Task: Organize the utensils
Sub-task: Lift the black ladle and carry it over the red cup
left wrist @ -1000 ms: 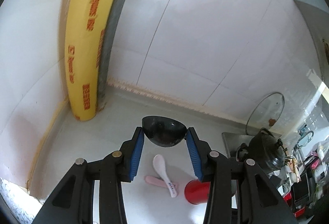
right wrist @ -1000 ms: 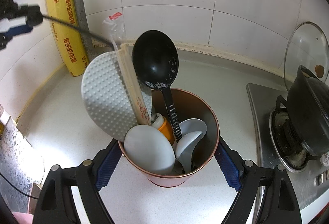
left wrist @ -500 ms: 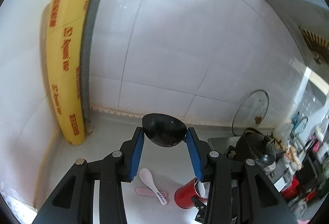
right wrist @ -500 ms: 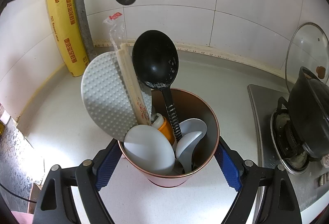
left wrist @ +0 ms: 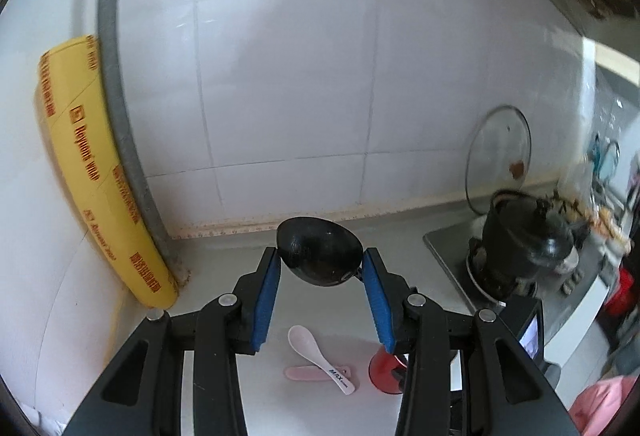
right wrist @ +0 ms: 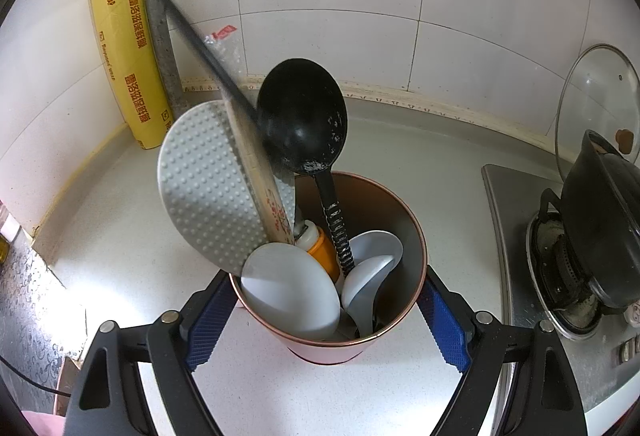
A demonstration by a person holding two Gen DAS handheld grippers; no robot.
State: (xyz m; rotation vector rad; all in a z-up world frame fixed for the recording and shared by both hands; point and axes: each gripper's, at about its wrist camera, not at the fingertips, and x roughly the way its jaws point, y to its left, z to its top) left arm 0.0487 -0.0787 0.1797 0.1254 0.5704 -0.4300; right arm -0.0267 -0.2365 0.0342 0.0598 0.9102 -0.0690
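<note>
The left tool [left wrist: 320, 268] is clamping the bowl of a black ladle [left wrist: 320, 251] between its blue pads, jaws part-way closed on it. Gripping by the bowl is leaving the long handle [right wrist: 176, 20] free, and in the right wrist view that handle is slanting down towards the utensil holder [right wrist: 404, 300], presumably so it can enter handle-first.

The right tool [right wrist: 326, 316] is bracing the holder, one pad on each side of its wall, jaws set wide around it; this is probably keeping the holder from tipping during insertion. The holder is standing on the surface [right wrist: 420, 156] and is already carrying a second black ladle [right wrist: 302, 116], a dimpled grey paddle [right wrist: 208, 188], a pale wooden stick with red print and several white spoons.

A white spoon [left wrist: 316, 352] and a pink spoon [left wrist: 304, 373] are lying crossed on the surface near the holder, not yet stowed.

Legible writing: the white spoon's handle is reading "MBX" or similar. The yellow box [right wrist: 124, 48] leaning in the corner is reading "Reyons WRAP", with Chinese characters beside it.
</note>
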